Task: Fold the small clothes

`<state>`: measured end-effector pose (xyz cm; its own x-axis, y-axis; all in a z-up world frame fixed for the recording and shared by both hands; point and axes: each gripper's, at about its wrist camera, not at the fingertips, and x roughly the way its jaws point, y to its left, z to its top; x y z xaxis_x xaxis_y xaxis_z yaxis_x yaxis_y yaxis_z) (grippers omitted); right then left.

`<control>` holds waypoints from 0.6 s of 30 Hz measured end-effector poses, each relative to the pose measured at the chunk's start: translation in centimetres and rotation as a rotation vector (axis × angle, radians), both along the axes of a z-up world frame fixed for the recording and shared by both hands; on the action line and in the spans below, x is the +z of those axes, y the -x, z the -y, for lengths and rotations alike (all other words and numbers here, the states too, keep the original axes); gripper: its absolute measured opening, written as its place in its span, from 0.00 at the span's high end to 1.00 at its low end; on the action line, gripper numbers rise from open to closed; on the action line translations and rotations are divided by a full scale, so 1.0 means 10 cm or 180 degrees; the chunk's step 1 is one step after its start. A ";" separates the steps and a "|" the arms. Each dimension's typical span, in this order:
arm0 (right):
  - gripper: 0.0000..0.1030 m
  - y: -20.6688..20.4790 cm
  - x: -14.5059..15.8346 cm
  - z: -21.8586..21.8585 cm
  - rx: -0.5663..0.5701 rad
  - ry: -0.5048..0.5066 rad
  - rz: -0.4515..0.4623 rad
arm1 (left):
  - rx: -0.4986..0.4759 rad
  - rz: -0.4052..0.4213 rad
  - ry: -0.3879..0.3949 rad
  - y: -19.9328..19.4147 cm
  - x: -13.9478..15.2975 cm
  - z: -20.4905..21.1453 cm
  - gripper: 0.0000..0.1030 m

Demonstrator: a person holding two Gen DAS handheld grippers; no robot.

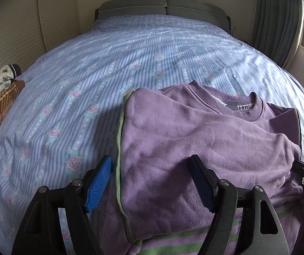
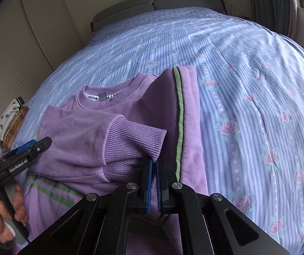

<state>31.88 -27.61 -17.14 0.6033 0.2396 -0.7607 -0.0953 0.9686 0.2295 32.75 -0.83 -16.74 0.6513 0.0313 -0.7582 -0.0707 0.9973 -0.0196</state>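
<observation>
Right hand-held gripper (image 2: pixel 153 165) sits clenched at the sleeve cuff (image 2: pixel 139 140), pads pinched together right under its ribbed edge; whether cloth is caught between them can't be told. Left hand-held gripper (image 1: pixel 152 180) hangs released over the sweater's left edge, nothing between its pads. Bed (image 1: pixel 109 63) carries the purple sweater (image 1: pixel 194 138), lying near its foot, collar (image 1: pixel 232 106) pointing toward the headboard, long axis running away from both grippers. Sleeve lies crosswise over the chest, nearer the right hand.
</observation>
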 end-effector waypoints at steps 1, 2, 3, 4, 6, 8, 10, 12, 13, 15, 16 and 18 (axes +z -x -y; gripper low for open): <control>0.91 -0.01 0.02 0.01 -0.0023 0.0011 -0.0012 | 0.0013 -0.0019 0.0038 0.02 0.00 -0.03 0.29; 0.87 -0.01 0.04 0.01 -0.0044 0.0029 -0.0025 | 0.0025 -0.0018 0.0076 0.05 0.02 -0.06 0.29; 0.82 0.02 0.07 0.02 -0.0049 0.0027 -0.0011 | 0.0029 -0.0013 0.0087 0.08 0.04 -0.08 0.29; 0.78 0.06 0.11 0.03 -0.0053 0.0027 0.0022 | 0.0008 -0.0009 0.0074 0.13 0.06 -0.09 0.29; 0.64 0.17 0.20 0.05 -0.0105 0.0085 0.0078 | -0.0051 0.0000 0.0045 0.26 0.12 -0.08 0.29; 0.63 0.33 0.31 0.05 -0.0148 0.0130 0.0140 | -0.0089 0.0029 0.0061 0.44 0.18 -0.09 0.29; 0.62 0.53 0.41 0.06 -0.0207 0.0201 0.0186 | -0.0100 0.0089 0.0045 0.65 0.24 -0.09 0.29; 0.62 0.75 0.48 0.06 -0.0265 0.0227 0.0222 | -0.0093 0.0120 0.0044 0.87 0.26 -0.12 0.29; 0.62 0.86 0.49 0.06 -0.0297 0.0229 0.0220 | -0.0087 0.0110 0.0058 0.98 0.26 -0.13 0.29; 0.62 1.05 0.52 0.06 -0.0345 0.0223 0.0198 | -0.0057 0.0074 0.0072 1.18 0.24 -0.17 0.29; 0.62 1.14 0.53 0.05 -0.0376 0.0231 0.0198 | -0.0044 0.0059 0.0079 1.28 0.23 -0.19 0.29; 0.62 1.32 0.55 0.04 -0.0430 0.0269 0.0222 | -0.0009 0.0046 0.0084 1.44 0.21 -0.24 0.29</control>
<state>18.64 -28.02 -11.64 0.6778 0.0898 -0.7297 0.0242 0.9893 0.1441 18.39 1.53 -14.62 0.6622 0.0094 -0.7492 -0.0674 0.9966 -0.0471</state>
